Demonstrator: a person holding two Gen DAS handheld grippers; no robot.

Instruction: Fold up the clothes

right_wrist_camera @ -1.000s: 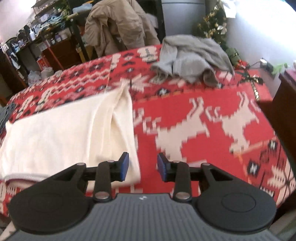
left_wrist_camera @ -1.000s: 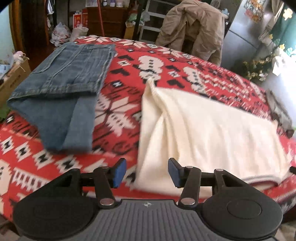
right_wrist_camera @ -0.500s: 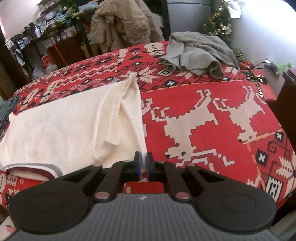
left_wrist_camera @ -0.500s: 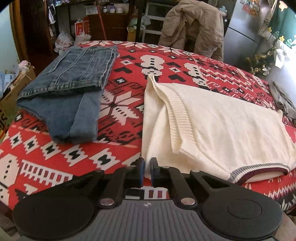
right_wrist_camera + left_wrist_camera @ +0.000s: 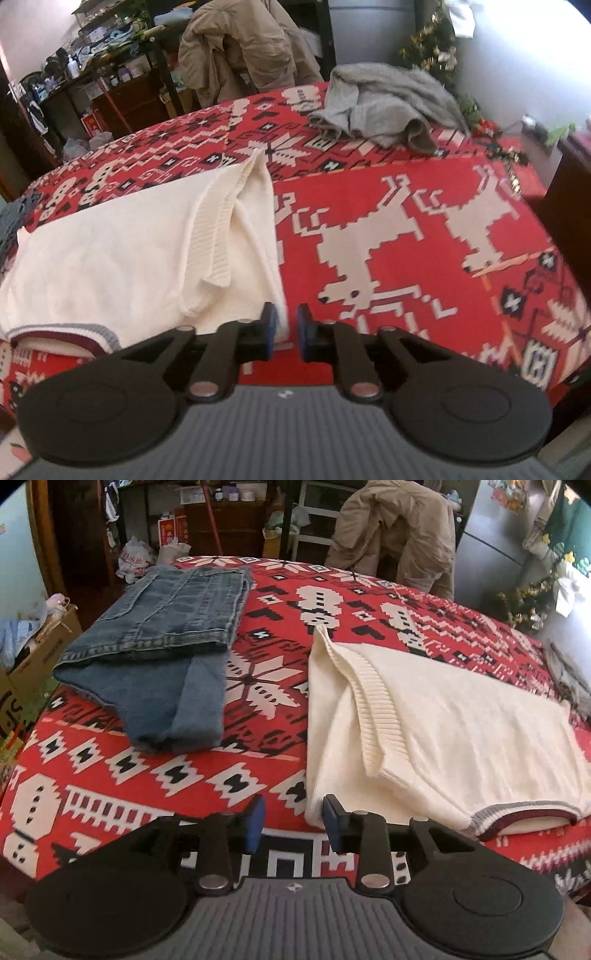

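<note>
A cream knit sweater (image 5: 443,731) lies flat on the red patterned blanket (image 5: 258,768), both sleeves folded in over its body and the striped collar at the near edge. My left gripper (image 5: 291,821) stands open just off the sweater's near left corner, with nothing between its blue pads. In the right wrist view the sweater (image 5: 110,258) fills the left half. My right gripper (image 5: 286,332) is open by a narrow gap at the sweater's near right corner, and the cloth edge lies just beyond the left pad. Folded blue jeans (image 5: 166,646) lie to the left of the sweater.
A crumpled grey garment (image 5: 384,107) lies at the blanket's (image 5: 406,221) far right. A tan jacket (image 5: 399,528) hangs over a chair behind the bed. A cardboard box (image 5: 37,653) stands at the left, dark wooden furniture (image 5: 569,221) at the right.
Both grippers were open a second ago, shut at the sweater's near corners half a second ago, and have now opened and drawn back slightly. The sweater lies still.
</note>
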